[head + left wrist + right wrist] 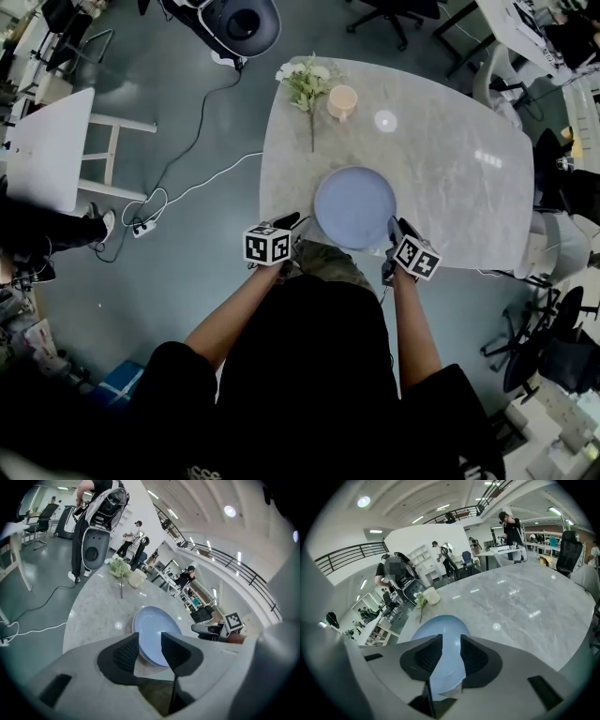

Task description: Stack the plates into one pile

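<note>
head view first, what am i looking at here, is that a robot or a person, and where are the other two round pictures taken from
There is no robot. A person holds a hand-held claw in each hand. The head view comes from a camera on the person's head looking steeply down. It shows the left claw and the right claw, each carrying a marker cube. The two round pictures come from wide-angle cameras riding on each claw and looking along its jaws. On the marble table lie a pale blue plate, apparently stacked on another, a sprig of flowers and a cream cup. Both claws are open by the plate's near edge, and neither holds anything.
</note>
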{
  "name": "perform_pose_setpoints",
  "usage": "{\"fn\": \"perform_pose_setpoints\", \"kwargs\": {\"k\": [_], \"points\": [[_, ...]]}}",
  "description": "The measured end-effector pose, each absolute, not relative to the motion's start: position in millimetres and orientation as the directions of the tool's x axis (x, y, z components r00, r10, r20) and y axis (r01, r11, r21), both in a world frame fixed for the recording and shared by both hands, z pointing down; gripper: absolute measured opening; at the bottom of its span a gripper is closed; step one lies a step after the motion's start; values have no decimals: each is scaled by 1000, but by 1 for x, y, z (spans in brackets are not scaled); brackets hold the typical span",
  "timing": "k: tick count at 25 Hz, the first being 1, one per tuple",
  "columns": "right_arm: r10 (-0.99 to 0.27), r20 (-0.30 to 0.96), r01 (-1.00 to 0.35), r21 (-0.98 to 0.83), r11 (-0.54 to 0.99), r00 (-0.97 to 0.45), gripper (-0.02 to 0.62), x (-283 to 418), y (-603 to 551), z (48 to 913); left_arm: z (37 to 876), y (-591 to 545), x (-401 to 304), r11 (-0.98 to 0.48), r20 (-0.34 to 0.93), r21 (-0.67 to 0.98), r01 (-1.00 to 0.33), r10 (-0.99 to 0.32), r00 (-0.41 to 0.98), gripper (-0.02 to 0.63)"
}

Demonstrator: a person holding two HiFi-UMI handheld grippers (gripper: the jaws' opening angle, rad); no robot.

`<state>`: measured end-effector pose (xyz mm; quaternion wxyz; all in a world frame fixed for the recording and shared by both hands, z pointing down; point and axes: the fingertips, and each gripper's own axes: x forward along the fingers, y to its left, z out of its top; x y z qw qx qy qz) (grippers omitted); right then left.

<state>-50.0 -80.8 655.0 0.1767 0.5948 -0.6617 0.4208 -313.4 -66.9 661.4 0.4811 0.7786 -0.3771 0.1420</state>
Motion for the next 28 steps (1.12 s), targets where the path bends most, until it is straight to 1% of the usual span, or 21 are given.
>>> {"fn": "perform_pose_setpoints", "kwargs": {"k": [1, 2, 3, 4, 5, 7, 11, 13, 16, 18, 23, 28], "points": [[-652, 716, -929, -366, -47, -249, 114, -55, -75, 644, 652, -63, -314, -261, 564, 647, -717, -469, 680, 156], [-669, 692, -922, -387, -27, -272, 86, -60, -69, 633, 642, -59, -314, -270, 542, 652, -709, -488, 684, 152], [-686, 665, -914, -406, -2, -294, 52, -67, -64, 620, 630, -54, -314, -282, 515, 659, -698, -507, 691, 129], [-700, 641, -908, -418, 25, -314, 43, -74, -57, 608, 619, -50, -314, -295, 484, 670, -682, -523, 701, 78], [-711, 622, -905, -423, 49, -329, 38, -81, -49, 596, 607, -44, -314, -307, 449, 684, -661, -538, 714, 48], [-724, 598, -907, -413, 89, -344, 30, -94, -28, 577, 586, -28, -317, -327, 387, 706, -628, -566, 729, 29], [-729, 582, -911, -388, 141, -361, 17, -121, 15, 551, 554, 3, -331, -389, 318, 678, -623, -610, 726, 17], [-740, 563, -907, -393, 153, -368, 15, -124, 31, 538, 534, 14, -328, -440, 256, 661, -608, -629, 734, 17], [-791, 485, -898, -403, 174, -372, 15, -115, 52, 513, 504, 33, -310, -523, 187, 600, -606, -644, 742, 17], [-820, 441, -903, -383, 196, -365, 15, -105, 62, 498, 488, 45, -299, -555, 174, 543, -631, -660, 731, 17], [-831, 420, -924, -275, 268, -366, 15, -87, 74, 477, 455, 71, -281, -574, 176, 423, -701, -707, 685, 17], [-848, 348, -906, -286, 311, -400, 15, -59, 94, 444, 436, 109, -247, -579, 195, 345, -738, -725, 660, 17]]}}
